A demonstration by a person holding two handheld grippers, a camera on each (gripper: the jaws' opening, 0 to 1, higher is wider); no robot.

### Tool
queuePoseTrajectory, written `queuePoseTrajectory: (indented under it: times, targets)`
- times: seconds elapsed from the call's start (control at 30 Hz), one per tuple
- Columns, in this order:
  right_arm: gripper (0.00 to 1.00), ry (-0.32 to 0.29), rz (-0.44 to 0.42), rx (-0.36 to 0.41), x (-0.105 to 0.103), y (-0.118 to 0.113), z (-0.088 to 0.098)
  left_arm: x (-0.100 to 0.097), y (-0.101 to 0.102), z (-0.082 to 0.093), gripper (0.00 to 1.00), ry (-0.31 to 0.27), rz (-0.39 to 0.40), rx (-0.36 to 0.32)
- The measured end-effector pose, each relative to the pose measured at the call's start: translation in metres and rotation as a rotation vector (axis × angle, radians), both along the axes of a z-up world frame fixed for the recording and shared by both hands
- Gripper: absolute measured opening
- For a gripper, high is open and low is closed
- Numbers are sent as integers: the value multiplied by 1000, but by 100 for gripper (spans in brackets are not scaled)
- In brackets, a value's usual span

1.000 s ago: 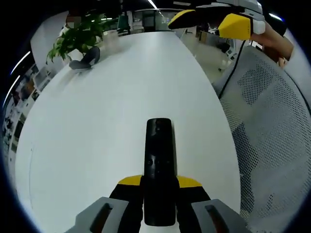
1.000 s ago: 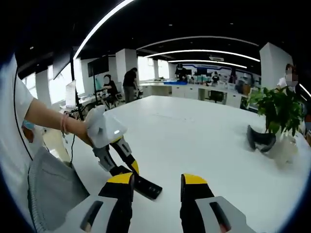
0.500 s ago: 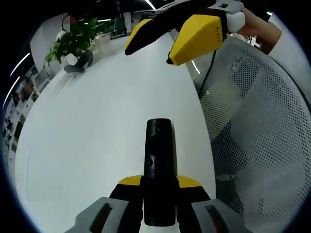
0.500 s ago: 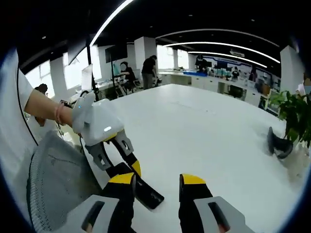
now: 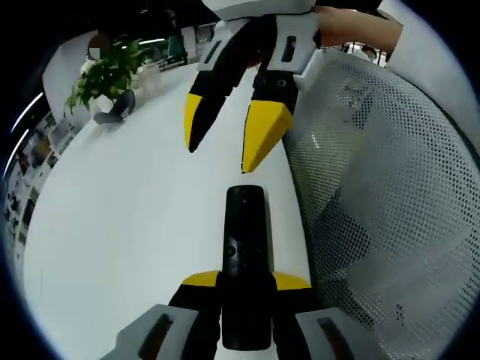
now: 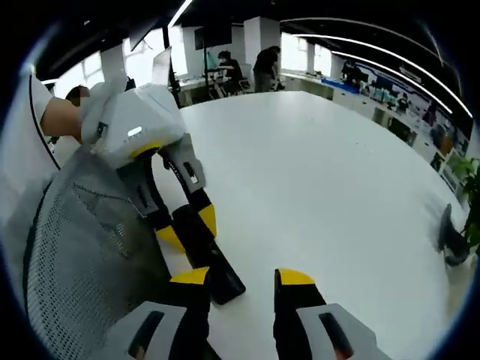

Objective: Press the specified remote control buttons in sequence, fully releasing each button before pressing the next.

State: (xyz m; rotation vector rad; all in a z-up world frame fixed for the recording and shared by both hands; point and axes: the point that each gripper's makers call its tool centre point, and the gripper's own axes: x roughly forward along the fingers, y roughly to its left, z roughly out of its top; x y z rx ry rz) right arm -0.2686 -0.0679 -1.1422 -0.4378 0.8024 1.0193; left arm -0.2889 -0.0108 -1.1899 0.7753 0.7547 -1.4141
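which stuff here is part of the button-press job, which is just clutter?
In the job:
- remote control, clamped in the left tool
- right tool, jaws apart, tips just above the remote's far end
- white table

Just lying about:
- potted plant at the far end
- dark object beside it
- mesh chair

An open-plan office: a long white counter [image 6: 315, 172], ceiling light strips [image 6: 390, 64] at one o'clock, people at desks [image 6: 247, 71] toward twelve, a mesh chair [image 5: 375, 217] at three, a potted plant [image 5: 101, 79] at ten.
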Motion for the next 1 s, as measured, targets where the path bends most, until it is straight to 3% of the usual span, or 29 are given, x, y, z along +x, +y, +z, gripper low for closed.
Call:
queuePoseTrajectory:
  times: [0.37, 0.77, 1.0]
  targets:
    - [21, 32, 211, -114, -17, 2, -12, 1, 1, 0, 24, 29, 25, -52]
    - [9, 65, 333, -188, -19, -1, -28, 0, -1, 1, 24, 28, 49, -85]
    - [6, 53, 406, -255, -20, -6, -35, -1, -1, 1, 24, 26, 64, -98]
